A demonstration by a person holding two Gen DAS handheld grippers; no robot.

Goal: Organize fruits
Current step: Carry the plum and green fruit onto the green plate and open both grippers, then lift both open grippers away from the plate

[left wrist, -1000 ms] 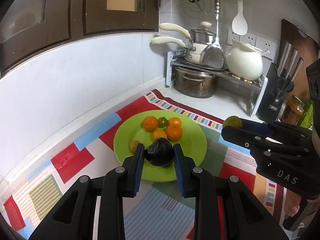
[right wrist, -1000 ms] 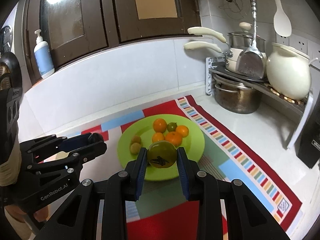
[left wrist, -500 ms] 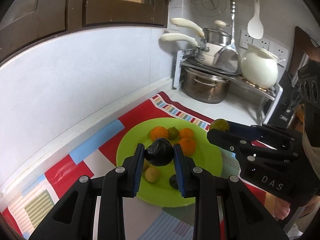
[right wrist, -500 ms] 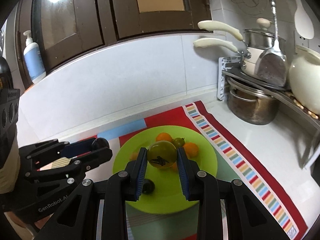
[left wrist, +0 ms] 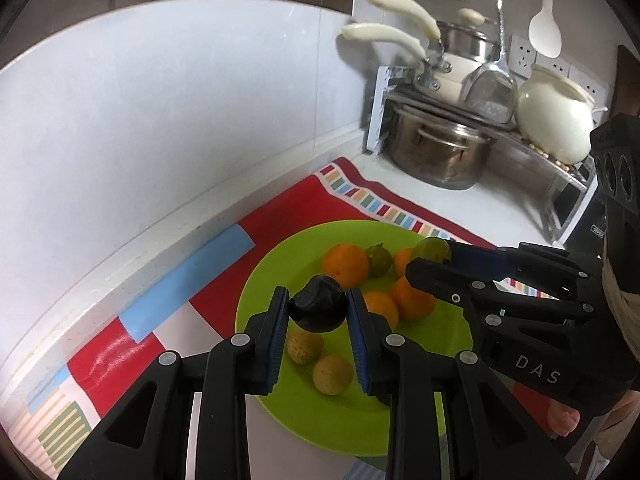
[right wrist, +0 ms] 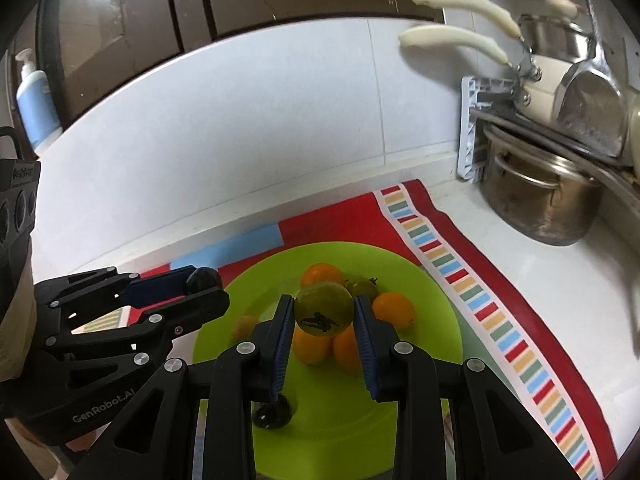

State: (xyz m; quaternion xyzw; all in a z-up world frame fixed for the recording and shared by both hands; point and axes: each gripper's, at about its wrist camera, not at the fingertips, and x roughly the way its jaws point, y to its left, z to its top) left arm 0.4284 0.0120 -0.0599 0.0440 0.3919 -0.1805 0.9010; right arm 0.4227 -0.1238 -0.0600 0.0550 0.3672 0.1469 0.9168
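Note:
My left gripper [left wrist: 318,314] is shut on a dark purple-black fruit [left wrist: 319,309] and holds it above the near-left part of the green plate [left wrist: 272,280]. My right gripper [right wrist: 322,318] is shut on a green fruit [right wrist: 323,307] with a black sticker, above the plate [right wrist: 432,320]. The plate holds several oranges [left wrist: 345,265], a small green fruit [left wrist: 379,255], two yellowish fruits [left wrist: 332,374] and a dark fruit [right wrist: 274,411]. The right gripper also shows in the left wrist view [left wrist: 430,258], and the left gripper in the right wrist view [right wrist: 204,286].
The plate sits on a colourful patchwork mat [left wrist: 304,204] on a white counter against a white wall. A rack with pots [left wrist: 436,148], pans and a cream jar [left wrist: 556,114] stands at the back right. A soap bottle [right wrist: 36,108] stands at the far left.
Both grippers have moved forward and lower over the plate, each still holding its fruit. The plate and its fruits look closer and larger.

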